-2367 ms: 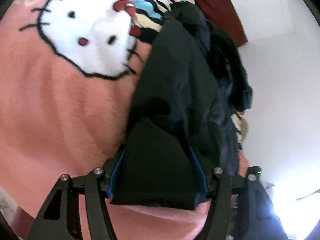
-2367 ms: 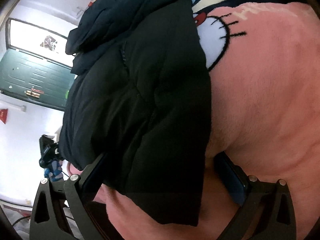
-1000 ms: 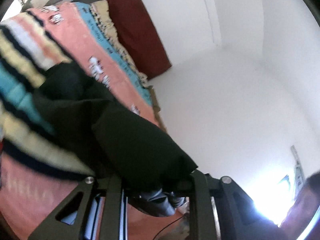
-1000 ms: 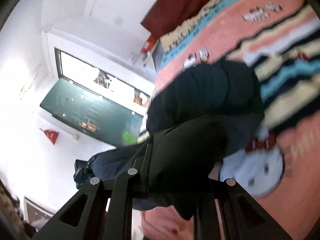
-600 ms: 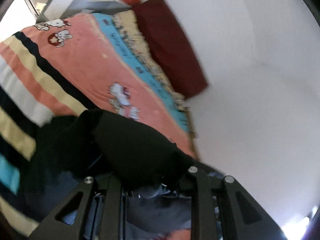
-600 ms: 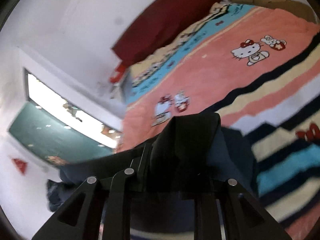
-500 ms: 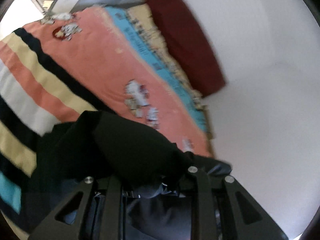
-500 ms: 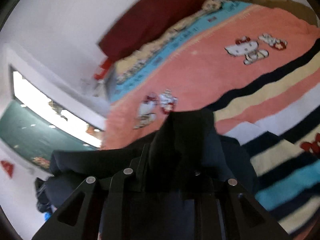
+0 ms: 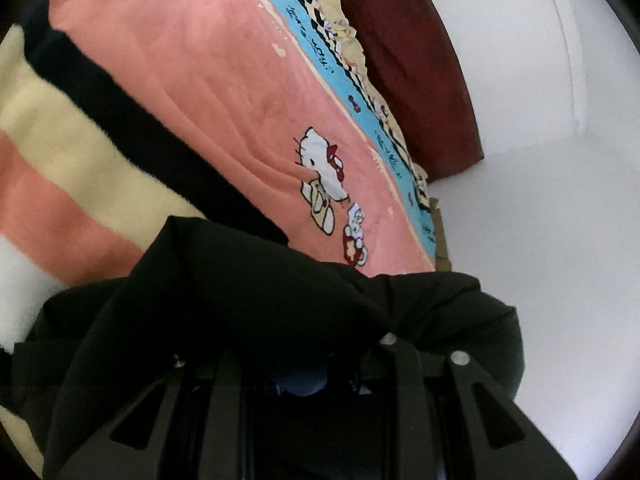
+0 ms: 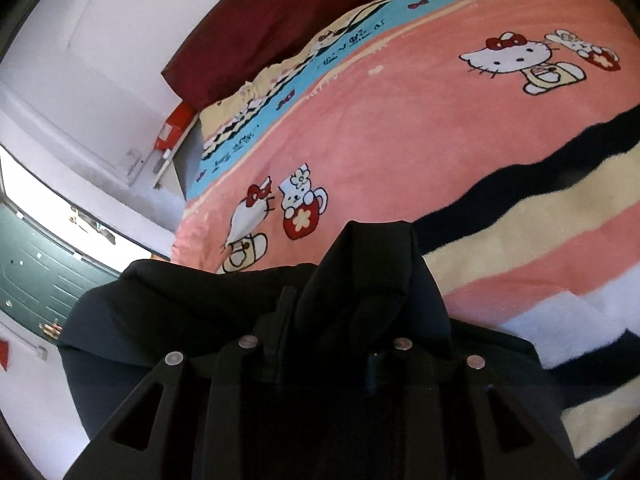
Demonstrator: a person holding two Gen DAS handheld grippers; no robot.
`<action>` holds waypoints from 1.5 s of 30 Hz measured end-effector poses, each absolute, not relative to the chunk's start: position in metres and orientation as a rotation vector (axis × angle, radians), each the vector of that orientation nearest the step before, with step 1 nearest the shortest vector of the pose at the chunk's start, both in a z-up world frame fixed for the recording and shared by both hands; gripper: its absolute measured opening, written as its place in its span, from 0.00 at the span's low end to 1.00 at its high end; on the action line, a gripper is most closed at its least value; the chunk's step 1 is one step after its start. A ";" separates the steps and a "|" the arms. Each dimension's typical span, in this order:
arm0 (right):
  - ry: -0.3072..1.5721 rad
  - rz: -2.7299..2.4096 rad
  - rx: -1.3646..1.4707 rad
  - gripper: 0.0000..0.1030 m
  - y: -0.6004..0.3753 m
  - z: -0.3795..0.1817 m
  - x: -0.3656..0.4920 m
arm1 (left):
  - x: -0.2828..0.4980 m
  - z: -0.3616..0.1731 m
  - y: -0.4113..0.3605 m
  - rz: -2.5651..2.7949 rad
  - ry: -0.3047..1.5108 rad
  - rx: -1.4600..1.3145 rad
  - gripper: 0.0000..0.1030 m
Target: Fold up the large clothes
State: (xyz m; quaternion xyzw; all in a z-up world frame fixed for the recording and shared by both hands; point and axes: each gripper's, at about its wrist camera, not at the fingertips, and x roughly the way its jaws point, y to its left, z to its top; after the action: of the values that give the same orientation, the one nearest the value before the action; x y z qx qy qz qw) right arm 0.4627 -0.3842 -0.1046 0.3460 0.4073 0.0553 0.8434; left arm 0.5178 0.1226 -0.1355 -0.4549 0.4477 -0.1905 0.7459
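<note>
Both grippers tilt down at the blanket [image 9: 224,80] — left gripper [image 9: 304,364] fingers pinch jacket [image 9: 248,292], right gripper [image 10: 324,344] fingers opening.

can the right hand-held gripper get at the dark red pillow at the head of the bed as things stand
Probably not yet. The right hand-held gripper has the black jacket bunched between its opening jaws, and a long stretch of pink blanket lies between it and the dark red pillow.

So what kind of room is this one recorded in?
Most likely a bedroom. A bed fills the view, covered with a pink cartoon-cat blanket, and a dark red pillow lies at its far end against the white wall. The black jacket being folded lies on the blanket.
</note>
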 end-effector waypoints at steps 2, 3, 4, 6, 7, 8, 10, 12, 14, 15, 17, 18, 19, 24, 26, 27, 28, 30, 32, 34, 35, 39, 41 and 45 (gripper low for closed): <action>0.831 0.152 0.795 0.38 -0.391 -0.104 0.456 | 0.514 -0.132 0.133 -0.450 0.975 -1.076 0.25; 0.826 0.163 0.823 0.49 -0.395 -0.102 0.450 | 0.512 -0.123 0.142 -0.478 0.953 -1.136 0.31; 0.820 0.160 0.841 0.70 -0.399 -0.100 0.446 | 0.505 -0.116 0.149 -0.498 0.927 -1.170 0.35; 0.788 0.128 0.844 0.89 -0.412 -0.084 0.432 | 0.496 -0.094 0.161 -0.537 0.854 -1.196 0.48; 0.776 0.123 0.836 0.89 -0.414 -0.077 0.428 | 0.490 -0.082 0.165 -0.535 0.828 -1.174 0.48; 0.761 0.114 0.806 0.89 -0.416 -0.061 0.419 | 0.485 -0.067 0.166 -0.521 0.824 -1.127 0.48; 0.759 0.103 0.742 0.88 -0.412 -0.037 0.409 | 0.477 -0.042 0.164 -0.485 0.834 -1.014 0.48; 0.758 0.114 0.643 0.88 -0.397 -0.009 0.398 | 0.463 -0.018 0.151 -0.464 0.848 -0.873 0.48; 0.751 0.145 0.538 0.88 -0.370 0.015 0.386 | 0.453 -0.006 0.136 -0.465 0.862 -0.785 0.48; 0.756 0.153 0.509 0.88 -0.360 0.019 0.383 | 0.445 0.002 0.124 -0.464 0.867 -0.725 0.48; 0.785 0.174 0.435 0.87 -0.332 0.025 0.379 | 0.438 0.012 0.104 -0.475 0.878 -0.632 0.48; 0.806 0.184 0.397 0.86 -0.318 0.026 0.379 | 0.438 0.015 0.090 -0.482 0.882 -0.581 0.48; 0.819 0.187 0.354 0.86 -0.305 0.026 0.380 | 0.442 0.018 0.071 -0.487 0.893 -0.518 0.48; 0.881 0.158 0.170 0.86 -0.261 0.015 0.419 | 0.482 0.003 -0.009 -0.467 0.964 -0.247 0.48; 0.927 0.136 0.133 0.86 -0.257 -0.001 0.437 | 0.498 -0.017 -0.027 -0.419 0.984 -0.185 0.49; 0.950 0.126 0.124 0.86 -0.258 -0.013 0.449 | 0.506 -0.026 -0.031 -0.390 0.984 -0.150 0.51; 0.963 0.117 0.120 0.86 -0.260 -0.021 0.456 | 0.515 -0.038 -0.035 -0.364 0.987 -0.121 0.52; 1.000 0.114 0.135 0.89 -0.270 -0.045 0.477 | 0.537 -0.059 -0.039 -0.346 1.013 -0.126 0.55; 1.024 0.112 0.175 0.92 -0.280 -0.060 0.495 | 0.561 -0.077 -0.049 -0.323 1.048 -0.119 0.56; 1.047 0.100 0.176 0.93 -0.284 -0.073 0.517 | 0.579 -0.089 -0.056 -0.293 1.066 -0.083 0.57; 1.055 0.097 0.169 0.94 -0.285 -0.077 0.524 | 0.587 -0.096 -0.058 -0.283 1.070 -0.070 0.57; 1.057 0.072 0.185 0.95 -0.290 -0.102 0.549 | 0.606 -0.115 -0.059 -0.268 1.080 -0.073 0.58; 1.037 0.062 0.188 0.95 -0.291 -0.109 0.550 | 0.605 -0.119 -0.060 -0.258 1.075 -0.063 0.58; 1.055 0.055 0.193 0.95 -0.290 -0.109 0.551 | 0.602 -0.113 -0.061 -0.233 1.097 -0.043 0.58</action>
State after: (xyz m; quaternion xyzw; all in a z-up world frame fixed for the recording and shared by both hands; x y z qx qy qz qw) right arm 0.5508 -0.2896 -0.1091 0.0919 0.5024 0.0260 0.8594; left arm 0.6023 -0.0611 -0.1127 -0.0202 0.5200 -0.1104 0.8468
